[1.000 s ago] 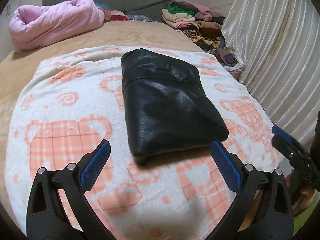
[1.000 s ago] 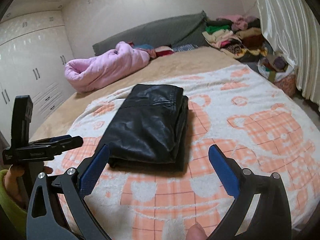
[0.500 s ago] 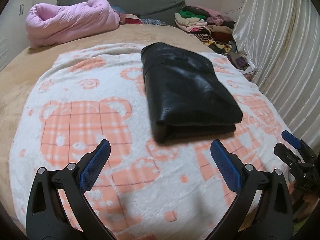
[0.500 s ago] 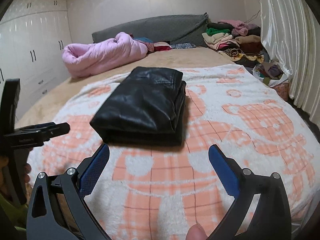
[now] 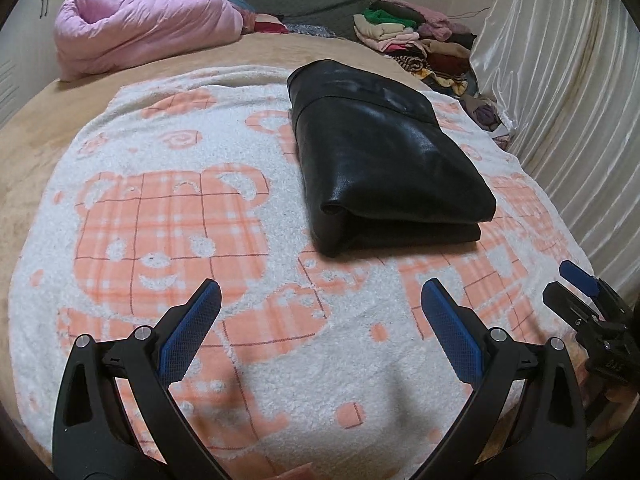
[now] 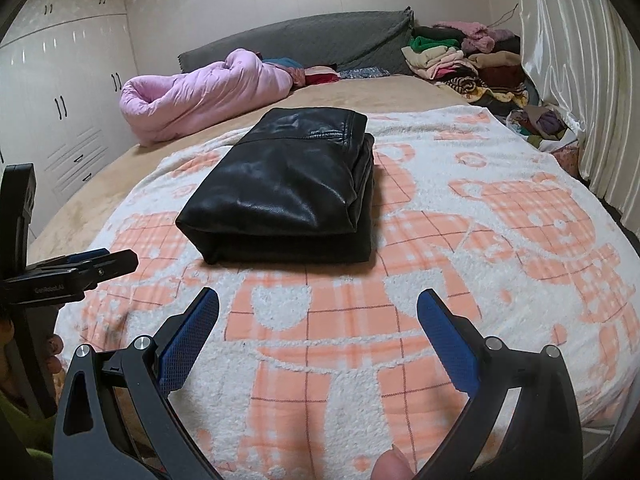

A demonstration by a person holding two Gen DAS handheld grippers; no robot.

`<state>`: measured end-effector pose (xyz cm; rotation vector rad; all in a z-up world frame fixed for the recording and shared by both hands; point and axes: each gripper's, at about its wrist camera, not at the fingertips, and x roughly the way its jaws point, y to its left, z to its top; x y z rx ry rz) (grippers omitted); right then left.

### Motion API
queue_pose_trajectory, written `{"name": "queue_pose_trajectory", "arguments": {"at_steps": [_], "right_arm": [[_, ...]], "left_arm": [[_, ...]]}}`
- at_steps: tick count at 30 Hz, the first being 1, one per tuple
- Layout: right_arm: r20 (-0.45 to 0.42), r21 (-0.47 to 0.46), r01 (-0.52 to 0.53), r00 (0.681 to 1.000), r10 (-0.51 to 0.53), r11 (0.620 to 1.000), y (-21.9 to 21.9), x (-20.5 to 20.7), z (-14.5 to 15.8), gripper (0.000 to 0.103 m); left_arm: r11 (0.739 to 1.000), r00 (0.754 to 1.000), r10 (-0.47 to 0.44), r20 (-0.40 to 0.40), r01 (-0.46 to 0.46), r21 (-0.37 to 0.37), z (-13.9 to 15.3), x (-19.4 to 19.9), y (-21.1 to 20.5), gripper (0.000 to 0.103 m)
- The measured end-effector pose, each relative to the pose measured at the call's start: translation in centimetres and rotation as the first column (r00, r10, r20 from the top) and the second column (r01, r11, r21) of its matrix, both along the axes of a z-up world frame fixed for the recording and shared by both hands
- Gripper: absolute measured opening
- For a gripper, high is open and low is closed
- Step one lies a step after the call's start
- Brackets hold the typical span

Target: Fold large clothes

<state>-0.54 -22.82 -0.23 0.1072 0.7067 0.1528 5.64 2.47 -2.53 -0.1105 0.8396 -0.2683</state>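
Left wrist view: black leather garment [image 5: 384,160] folded into a thick, glossy rectangular stack, lying flat on the white-and-orange bear blanket [image 5: 168,216]. Left gripper [image 5: 320,300] and right gripper [image 6: 318,306] both spread wide, empty, near the garment, not touching it.

1. My left gripper [image 5: 320,296] is held out level in front of me, its two blue-padded fingers [image 5: 191,330] spread wide with nothing between them.
2. My right gripper [image 6: 318,300] is in the same pose, fingers wide apart and holding nothing.
3. In the right wrist view the left gripper shows at the left edge, side on, with my fingertips wrapped round its handle.
4. A fingertip [image 6: 390,466] of my right hand pokes up at the bottom edge of the right wrist view.
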Motion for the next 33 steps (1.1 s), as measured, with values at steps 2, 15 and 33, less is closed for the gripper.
{"name": "queue_pose_trajectory", "arguments": {"at_steps": [2,15,33], "right_arm": [[-0.009,0.004,0.006,1.0,-0.005,1.0,-0.08,0.1,-0.16,0.099],[-0.02,0.006,-0.007,1.0,0.007,1.0,0.13,0.12,-0.39,0.099],[-0.02,0.015,-0.011,1.0,0.012,1.0,0.28,0.07,-0.41,0.099]], "left_arm": [[1.0,1.0,0.001,-0.002,-0.001,-0.005,-0.03,0.01,-0.05,0.094],[1.0,1.0,0.004,0.005,-0.004,0.011,0.07,-0.12,-0.43,0.094],[1.0,1.0,-0.009,0.009,0.009,-0.005,0.3,-0.31,-0.53,0.094]]}}
